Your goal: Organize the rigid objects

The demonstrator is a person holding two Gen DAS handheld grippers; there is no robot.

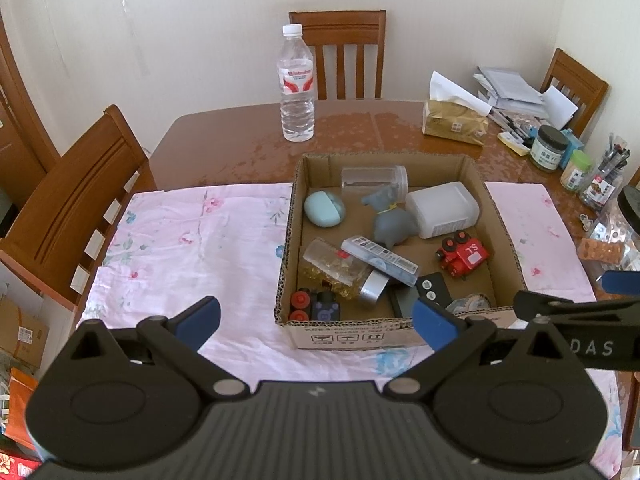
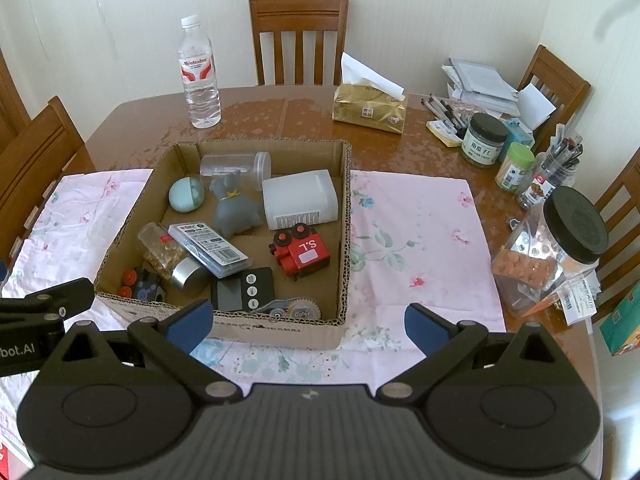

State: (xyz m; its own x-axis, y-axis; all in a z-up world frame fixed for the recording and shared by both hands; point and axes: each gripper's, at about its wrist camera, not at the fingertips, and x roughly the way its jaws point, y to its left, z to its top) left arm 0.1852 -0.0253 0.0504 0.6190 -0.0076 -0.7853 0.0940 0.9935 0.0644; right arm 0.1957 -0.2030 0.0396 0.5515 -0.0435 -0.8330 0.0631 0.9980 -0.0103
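An open cardboard box (image 1: 290, 232) (image 2: 346, 216) stands on a pink floral cloth. Inside lie a red toy train (image 1: 463, 255) (image 2: 302, 251), a grey toy dog (image 1: 390, 216) (image 2: 234, 208), a white plastic container (image 1: 442, 209) (image 2: 300, 198), a pale blue egg-shaped case (image 1: 324, 208) (image 2: 186, 194), a clear jar (image 1: 374, 178) (image 2: 236, 166), a capsule bottle (image 1: 340, 270) (image 2: 166, 252) and a black remote (image 2: 250, 288). My left gripper (image 1: 318, 322) hovers open before the box's near wall. My right gripper (image 2: 308, 326) is open too, above the box's near right corner. Both hold nothing.
On the wooden table (image 1: 240, 140) stand a water bottle (image 1: 297, 84) (image 2: 199, 74), a gold tissue pack (image 1: 456, 120) (image 2: 370, 110), papers, pens and small jars at the right. A large black-lidded jar (image 2: 560, 248) sits by the cloth's right edge. Chairs (image 1: 340, 52) surround the table.
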